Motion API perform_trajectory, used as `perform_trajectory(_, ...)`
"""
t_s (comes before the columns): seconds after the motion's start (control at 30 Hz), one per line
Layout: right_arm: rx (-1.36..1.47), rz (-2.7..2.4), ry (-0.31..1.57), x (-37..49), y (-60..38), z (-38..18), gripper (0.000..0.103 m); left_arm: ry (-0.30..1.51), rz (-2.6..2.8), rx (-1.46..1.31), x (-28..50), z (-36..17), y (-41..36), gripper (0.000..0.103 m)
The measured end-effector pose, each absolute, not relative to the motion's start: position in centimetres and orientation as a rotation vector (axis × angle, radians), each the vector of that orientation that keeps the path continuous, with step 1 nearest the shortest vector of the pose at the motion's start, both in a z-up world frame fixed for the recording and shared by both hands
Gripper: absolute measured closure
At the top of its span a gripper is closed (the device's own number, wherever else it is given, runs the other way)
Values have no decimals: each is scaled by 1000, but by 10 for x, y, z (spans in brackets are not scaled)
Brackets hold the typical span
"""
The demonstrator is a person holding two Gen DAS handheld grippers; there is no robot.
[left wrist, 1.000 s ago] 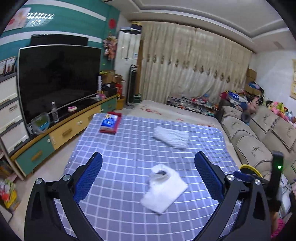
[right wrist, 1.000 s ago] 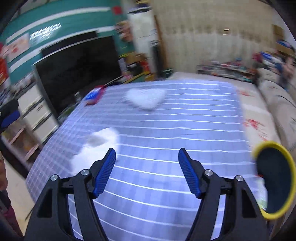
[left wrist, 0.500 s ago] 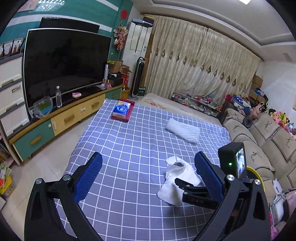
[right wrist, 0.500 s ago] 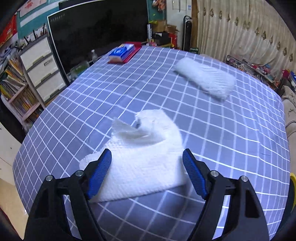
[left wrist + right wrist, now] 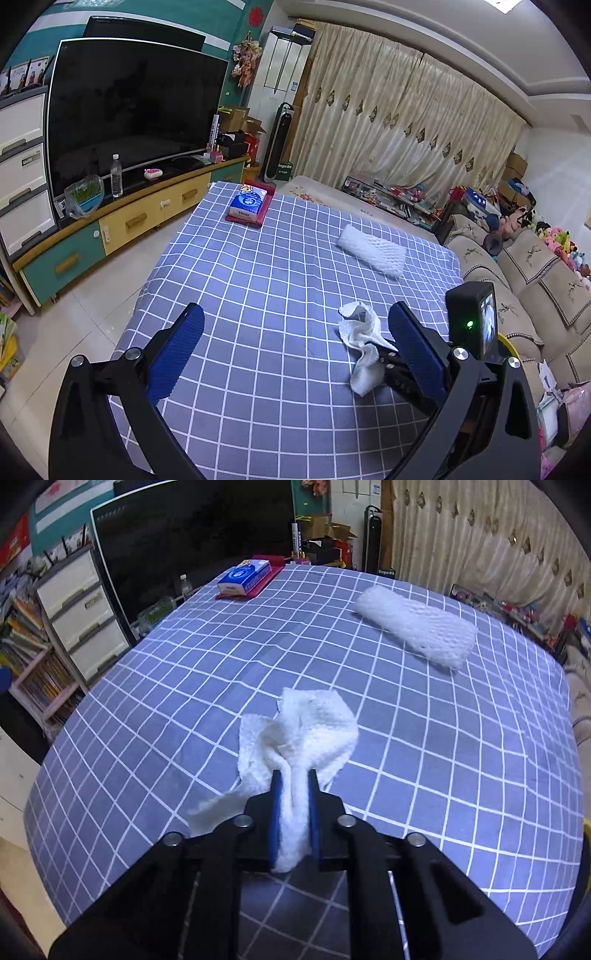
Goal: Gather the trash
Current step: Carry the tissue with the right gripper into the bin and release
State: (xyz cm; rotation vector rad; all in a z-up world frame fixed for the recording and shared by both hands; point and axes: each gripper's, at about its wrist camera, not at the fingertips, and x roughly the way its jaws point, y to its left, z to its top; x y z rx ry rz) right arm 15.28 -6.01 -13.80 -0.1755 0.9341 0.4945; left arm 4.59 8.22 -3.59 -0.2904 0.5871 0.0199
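A crumpled white paper towel (image 5: 299,738) is pinched between the blue pads of my right gripper (image 5: 294,805), which is shut on it; its loose end hangs to the checked tablecloth. The towel also shows in the left wrist view (image 5: 364,343), held by the right gripper (image 5: 388,356). My left gripper (image 5: 295,350) is open and empty, above the near part of the table, with the towel just inside its right finger. A white foam net sleeve (image 5: 415,626) lies farther back on the cloth; it also shows in the left wrist view (image 5: 373,250).
A blue tissue pack on a red tray (image 5: 249,205) sits at the far left corner of the table (image 5: 258,280). A TV stand (image 5: 122,221) runs along the left, a sofa (image 5: 517,280) along the right. A yellow-rimmed bin (image 5: 511,349) is at the right table edge.
My right gripper has closed on the paper towel, bunching it up and lifting most of it off the cloth. My left gripper stays open and has hardly moved.
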Motion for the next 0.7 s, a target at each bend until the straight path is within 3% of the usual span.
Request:
perform_trajectory(0.43, -68, 469, 870, 135, -110, -108, 92, 617, -14, -264, 59, -41, 61, 5)
perform_trajectory(0.7, 6, 350, 791, 124, -189, -80, 92, 630, -48, -224, 72, -40, 36, 5)
